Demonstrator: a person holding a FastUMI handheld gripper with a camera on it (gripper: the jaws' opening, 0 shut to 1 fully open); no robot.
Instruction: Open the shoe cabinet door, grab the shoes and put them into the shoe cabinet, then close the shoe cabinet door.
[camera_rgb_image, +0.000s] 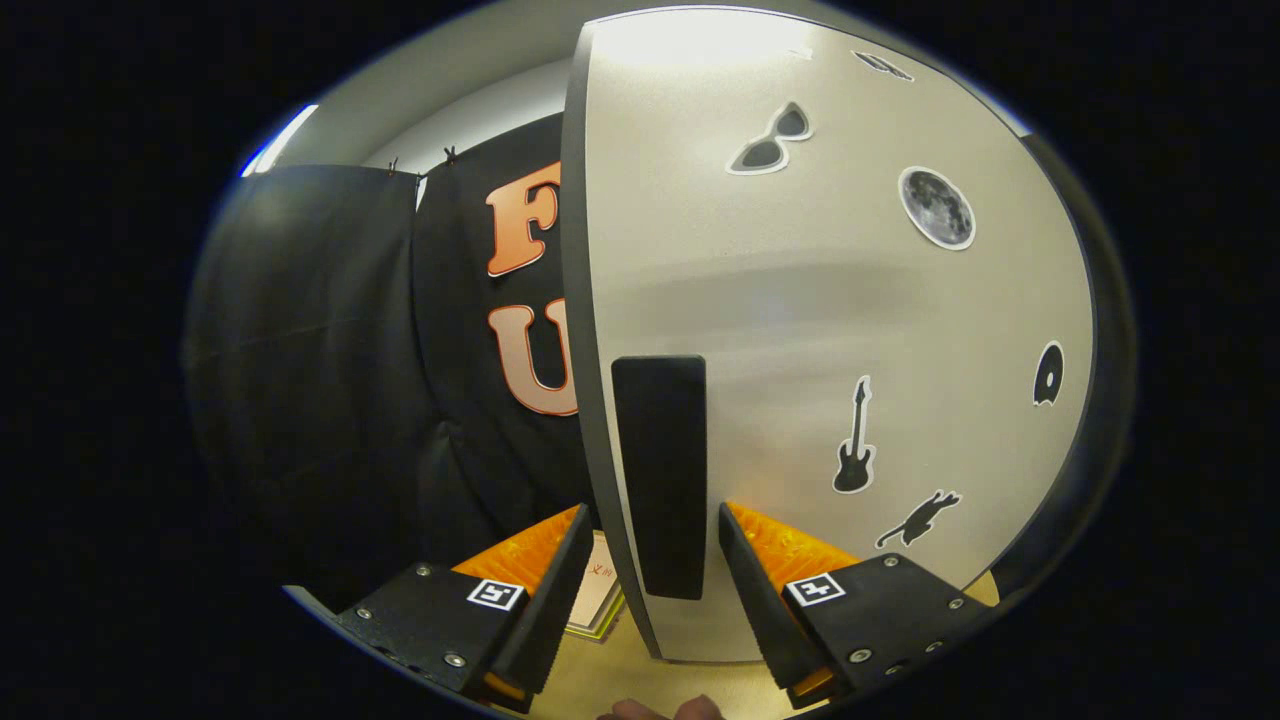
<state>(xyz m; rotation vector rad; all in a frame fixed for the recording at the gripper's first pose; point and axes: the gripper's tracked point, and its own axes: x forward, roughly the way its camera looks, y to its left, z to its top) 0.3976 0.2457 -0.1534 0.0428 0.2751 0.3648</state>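
Gripper (645, 590): jaws parted wide, straddling the dark handle (660, 475) and near edge of the shoe cabinet door (830, 330) at lower centre; contact cannot be told. Door: pale panel bearing stickers, filling the centre and right. Booth wall (330, 370): black cloth, left.

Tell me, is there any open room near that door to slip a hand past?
Tight at the claw: its open fingers straddle the cabinet door's edge and its black handle. The free gap lies beside that edge, between the door and the black cloth wall. Low down, a strip of bare tan floor shows between the fingers, next to a flat card.
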